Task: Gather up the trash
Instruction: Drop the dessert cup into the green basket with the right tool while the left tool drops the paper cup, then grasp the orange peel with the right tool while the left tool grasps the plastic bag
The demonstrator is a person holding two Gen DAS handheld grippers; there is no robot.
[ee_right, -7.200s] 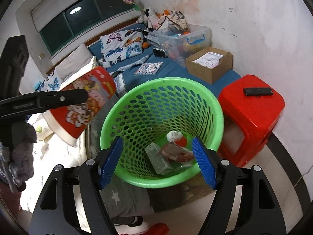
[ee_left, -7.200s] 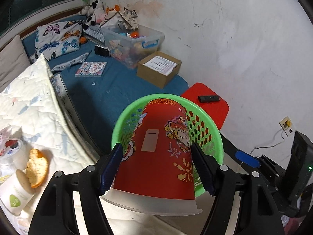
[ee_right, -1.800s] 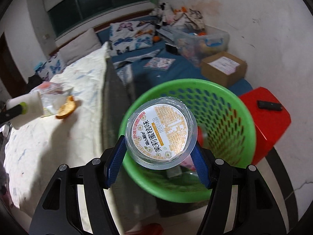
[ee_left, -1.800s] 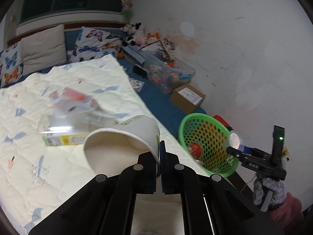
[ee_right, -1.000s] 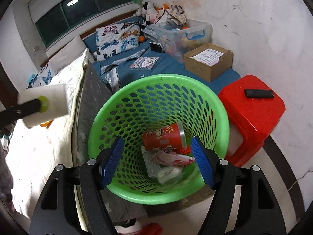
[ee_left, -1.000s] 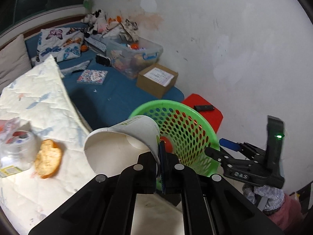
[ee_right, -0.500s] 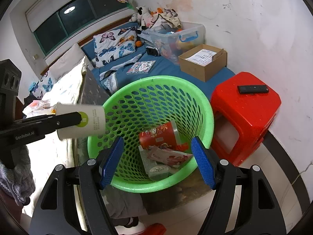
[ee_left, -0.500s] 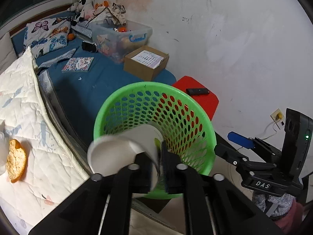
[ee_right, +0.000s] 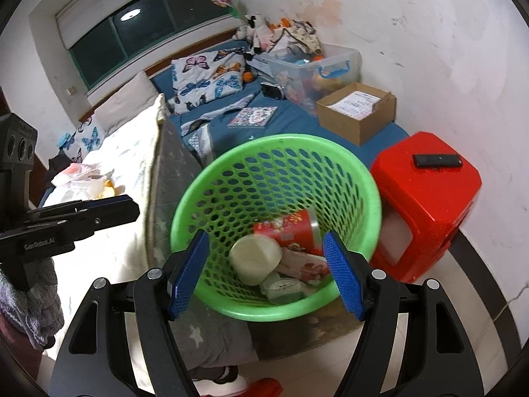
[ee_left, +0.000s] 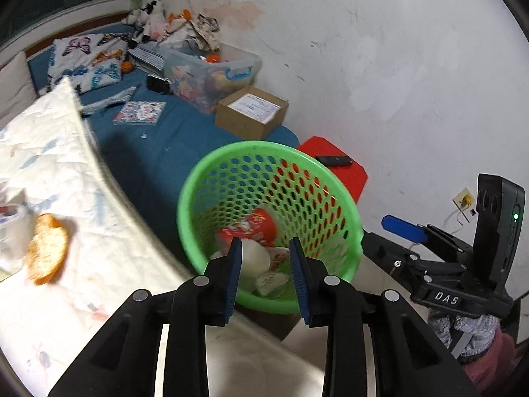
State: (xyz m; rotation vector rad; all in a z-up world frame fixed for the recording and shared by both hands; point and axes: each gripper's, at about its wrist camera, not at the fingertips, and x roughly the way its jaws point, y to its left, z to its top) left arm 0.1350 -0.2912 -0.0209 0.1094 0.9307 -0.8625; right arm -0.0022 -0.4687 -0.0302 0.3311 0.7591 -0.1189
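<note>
The green basket (ee_left: 198, 195) (ee_right: 370, 182) stands on the floor beside the bed. In it lie a white paper cup (ee_right: 254, 258) (ee_left: 256, 258), a red printed cup (ee_right: 291, 228) (ee_left: 261, 228), a clear lidded cup (ee_right: 284, 287) and a wrapper (ee_right: 304, 264). My left gripper (ee_left: 266, 264) hangs over the basket's near rim, its jaws opening with nothing between them; the right wrist view shows it side-on (ee_right: 129, 206). My right gripper (ee_right: 266, 271) is open and empty above the near rim; one blue pad (ee_left: 403, 228) shows in the left wrist view.
A piece of bread (ee_left: 46, 248) and a clear plastic cup (ee_left: 10, 228) lie on the white quilt (ee_left: 66, 172). A red stool (ee_right: 426, 195) with a black remote (ee_right: 436, 160) stands right of the basket. A cardboard box (ee_right: 357, 112) and storage bin (ee_right: 310, 63) sit on the blue sheet.
My left gripper carried the white cup from the bed to above the basket, its jaws parted, and the cup now lies inside. The right gripper stayed open over the basket.
</note>
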